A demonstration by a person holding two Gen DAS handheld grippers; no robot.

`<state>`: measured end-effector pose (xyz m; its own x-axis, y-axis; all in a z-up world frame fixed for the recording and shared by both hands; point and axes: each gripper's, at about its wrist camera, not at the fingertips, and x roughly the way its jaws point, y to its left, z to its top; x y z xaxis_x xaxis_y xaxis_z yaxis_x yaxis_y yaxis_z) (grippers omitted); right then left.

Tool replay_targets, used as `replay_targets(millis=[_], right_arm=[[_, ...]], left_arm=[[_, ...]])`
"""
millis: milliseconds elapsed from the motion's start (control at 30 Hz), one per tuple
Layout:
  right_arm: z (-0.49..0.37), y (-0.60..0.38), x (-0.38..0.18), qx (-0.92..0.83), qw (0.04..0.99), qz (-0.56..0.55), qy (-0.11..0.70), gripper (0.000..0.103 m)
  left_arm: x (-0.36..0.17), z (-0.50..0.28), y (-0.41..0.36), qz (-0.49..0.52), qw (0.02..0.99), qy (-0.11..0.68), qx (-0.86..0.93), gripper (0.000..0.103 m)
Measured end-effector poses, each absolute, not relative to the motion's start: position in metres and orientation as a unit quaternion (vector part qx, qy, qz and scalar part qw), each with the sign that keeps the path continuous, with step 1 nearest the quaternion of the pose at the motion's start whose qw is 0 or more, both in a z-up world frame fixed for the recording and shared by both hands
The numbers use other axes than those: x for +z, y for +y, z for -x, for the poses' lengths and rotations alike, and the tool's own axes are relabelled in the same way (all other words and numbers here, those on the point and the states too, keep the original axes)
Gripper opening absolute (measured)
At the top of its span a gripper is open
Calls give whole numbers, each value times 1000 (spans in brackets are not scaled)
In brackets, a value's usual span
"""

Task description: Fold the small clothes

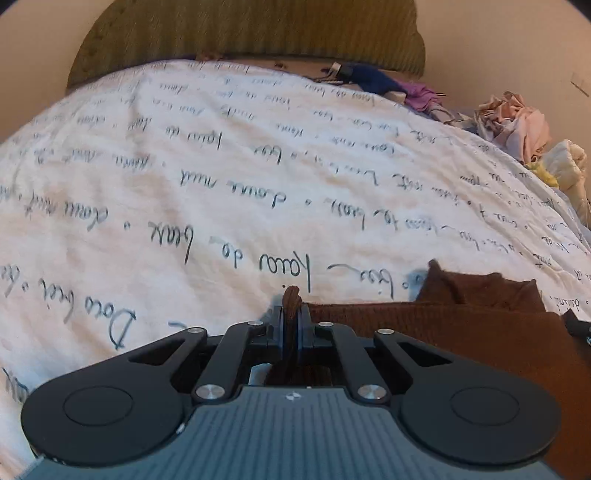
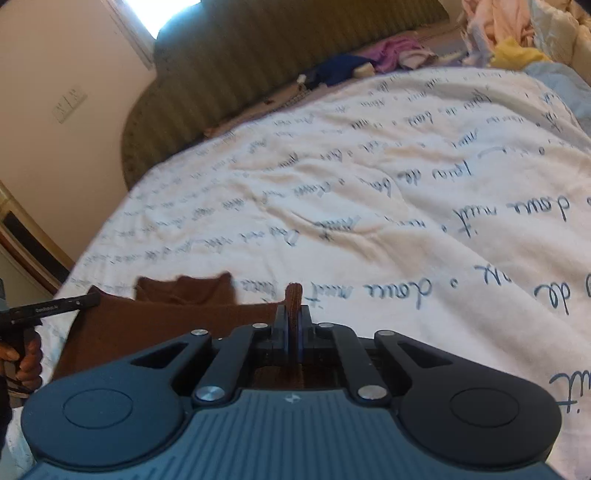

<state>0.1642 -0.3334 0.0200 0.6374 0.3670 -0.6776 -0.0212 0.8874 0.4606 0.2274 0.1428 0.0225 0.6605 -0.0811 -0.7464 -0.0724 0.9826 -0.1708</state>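
Now we see both tools clamped on the same brown garment, which lies on the near part of the bed's white quilt printed with dark handwriting. Our left hand-held gripper has its jaws pressed together on a bunched corner of the brown cloth, a small tuft of it poking out above the pads; the rest of the garment spreads away to the right of it in the left wrist view. Our right hand-held gripper is likewise shut tight on a narrow fold of the same brown garment, with the fabric stretching off to the left in the right wrist view. There, at the left edge, we catch the black finger of the left tool and the hand gripping its handle. Beyond the quilt stands a green ribbed headboard. Near it lie a dark blue item and a purple one, and further right a heap of pinkish clothes beside something pale yellow.
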Motion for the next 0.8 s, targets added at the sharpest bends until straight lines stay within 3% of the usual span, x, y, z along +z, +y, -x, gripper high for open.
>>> replay_targets(millis=[133,300,367,400,467,633,700,800], right_arm=[[-154,-333,11,97,884,-236,393,7],[-124,-336,59,48,903,-225,362,17],[-105,-321,77,69,918,-226,320,18],[-101,-308,80,89,917,-227,314,21],[-106,-279,74,101,916,-212,326,30],[-130,-248,21,-13,928,-120,353,32],[-119,-248,6,-3,946,-94,311,32],[-118,-258,3,5,944,-122,306,32]], left_arm=[[43,-211,153,100,920,379,6,22],[104,-156,148,68,958,273,44,27],[113,-142,127,85,962,256,30,39],[112,-141,112,83,962,261,19,44],[96,-148,74,48,959,280,8,68],[28,-184,35,-31,928,368,37,67],[9,-180,44,-44,939,338,39,77],[4,-180,53,-33,941,336,33,79]])
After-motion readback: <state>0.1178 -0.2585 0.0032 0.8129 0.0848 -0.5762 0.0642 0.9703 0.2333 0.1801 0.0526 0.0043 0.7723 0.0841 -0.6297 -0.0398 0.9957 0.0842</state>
